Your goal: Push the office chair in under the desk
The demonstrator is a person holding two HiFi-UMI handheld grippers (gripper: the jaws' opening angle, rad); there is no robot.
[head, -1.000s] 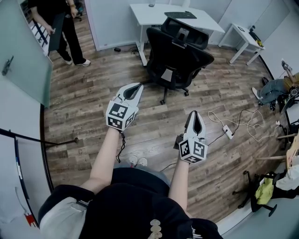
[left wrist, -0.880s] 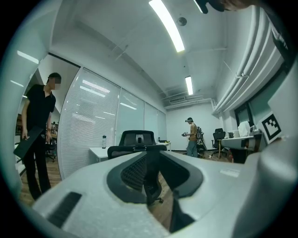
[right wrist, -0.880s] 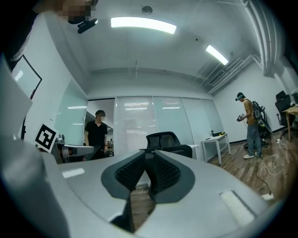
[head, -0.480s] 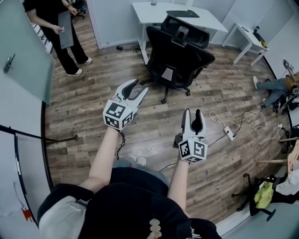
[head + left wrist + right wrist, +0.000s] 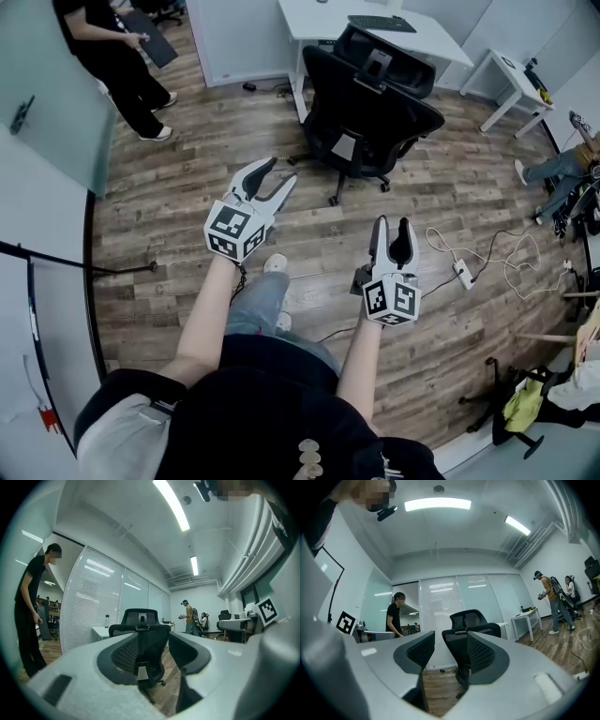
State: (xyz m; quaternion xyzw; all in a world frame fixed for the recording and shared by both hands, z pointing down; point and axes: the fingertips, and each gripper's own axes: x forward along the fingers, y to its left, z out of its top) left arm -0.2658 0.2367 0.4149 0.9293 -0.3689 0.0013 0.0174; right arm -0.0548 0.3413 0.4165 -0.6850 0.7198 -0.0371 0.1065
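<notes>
Currently: approach step | left claw (image 5: 276, 171), right claw (image 5: 393, 225): opening, nothing between jaws | chair (image 5: 375, 108): well ahead, before tabletop (image 5: 323, 21), not under | next: advance, press chair back, roll forward

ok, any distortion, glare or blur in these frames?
Head view: fisheye, floorboards bow toward the edges; office chair sharp. Left gripper view: dark round vignette, ceiling light strip blown out. Right gripper view: same vignette, ceiling panel glares.

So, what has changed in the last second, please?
Both the left gripper and the right gripper went from shut to open; their jaws are opening, nothing between them. The person stepped toward the chair. The chair stays out from the desk, untouched.
</notes>
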